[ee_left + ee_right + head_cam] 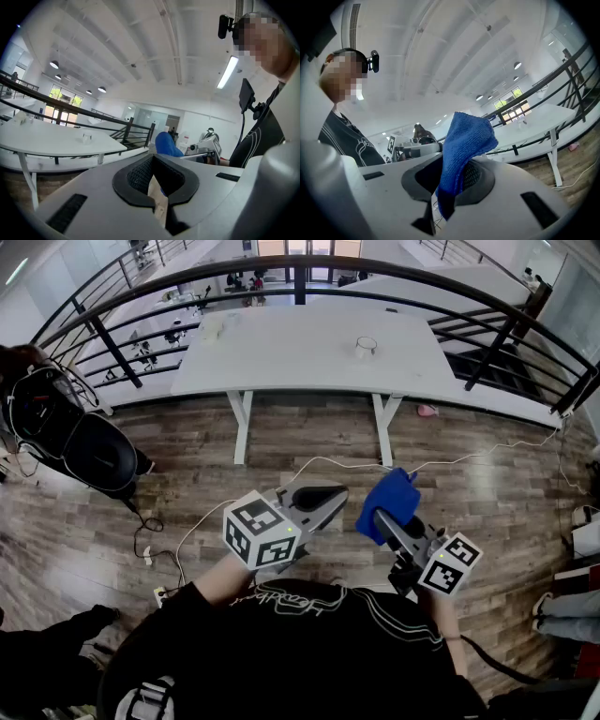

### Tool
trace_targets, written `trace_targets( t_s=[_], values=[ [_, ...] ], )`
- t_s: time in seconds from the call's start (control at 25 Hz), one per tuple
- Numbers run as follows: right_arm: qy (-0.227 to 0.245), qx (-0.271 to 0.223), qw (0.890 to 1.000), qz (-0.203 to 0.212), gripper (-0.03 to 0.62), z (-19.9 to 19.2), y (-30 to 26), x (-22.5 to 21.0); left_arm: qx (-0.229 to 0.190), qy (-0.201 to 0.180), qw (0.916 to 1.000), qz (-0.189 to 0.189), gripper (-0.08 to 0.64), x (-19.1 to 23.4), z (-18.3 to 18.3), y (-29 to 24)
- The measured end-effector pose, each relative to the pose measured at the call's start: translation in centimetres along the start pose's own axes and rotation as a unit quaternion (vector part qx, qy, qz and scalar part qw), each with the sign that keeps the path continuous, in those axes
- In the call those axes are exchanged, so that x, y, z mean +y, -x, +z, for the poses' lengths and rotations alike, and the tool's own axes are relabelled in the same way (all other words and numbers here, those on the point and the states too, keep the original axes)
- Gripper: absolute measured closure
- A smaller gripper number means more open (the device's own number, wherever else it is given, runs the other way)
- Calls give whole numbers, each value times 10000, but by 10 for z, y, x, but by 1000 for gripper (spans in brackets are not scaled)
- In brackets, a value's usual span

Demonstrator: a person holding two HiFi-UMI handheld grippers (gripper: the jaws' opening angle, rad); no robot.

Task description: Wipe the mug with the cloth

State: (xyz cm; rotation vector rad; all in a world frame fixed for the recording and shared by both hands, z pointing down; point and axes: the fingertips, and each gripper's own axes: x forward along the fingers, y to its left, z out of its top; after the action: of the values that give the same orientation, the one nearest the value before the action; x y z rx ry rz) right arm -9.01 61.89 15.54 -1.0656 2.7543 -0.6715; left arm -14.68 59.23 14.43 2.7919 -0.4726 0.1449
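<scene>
Both tools sit lowest in the head view, close under me. Here the left tool (333, 495) points toward the white counter (300, 352), and the right tool (382, 516) carries the blue cloth (388, 495). On the counter sits a small pale object (366, 346), well apart from both tools. It is possibly the mug, but too small to tell.

Left gripper view: jaws pressed together, nothing between them. Cloth visible beyond, off to the right.

Right gripper view: jaws clamped on the cloth's lower edge, most of it standing free above. Soft, light, limp terry. Grip looks secure, with enough loose fabric to wipe with. I judge a mug will be rigid, smooth and breakable. The left tool should take it by the handle or rim, firmly but not hard.
</scene>
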Motion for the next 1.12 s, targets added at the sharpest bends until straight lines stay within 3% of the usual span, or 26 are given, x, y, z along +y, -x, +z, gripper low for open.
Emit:
trace_targets(
  t_s=[0.32, 0.72, 0.92, 1.12],
  values=[
    [-2, -7, 10000, 12, 541, -5, 6, 20, -34, 11, 10000, 7, 554, -13, -2, 14],
    [-144, -87, 9998, -76, 541, 5, -5, 4, -75, 134, 9999, -22, 554, 6, 1, 8],
    [-302, -186, 9994, -62, 541, 9, -5, -18, -51, 84, 9999, -38, 554, 15, 5, -9],
    [-441, -195, 9988, 77, 541, 12, -28, -61, 38, 104, 9999, 54, 554, 52, 4, -36]
  ],
)
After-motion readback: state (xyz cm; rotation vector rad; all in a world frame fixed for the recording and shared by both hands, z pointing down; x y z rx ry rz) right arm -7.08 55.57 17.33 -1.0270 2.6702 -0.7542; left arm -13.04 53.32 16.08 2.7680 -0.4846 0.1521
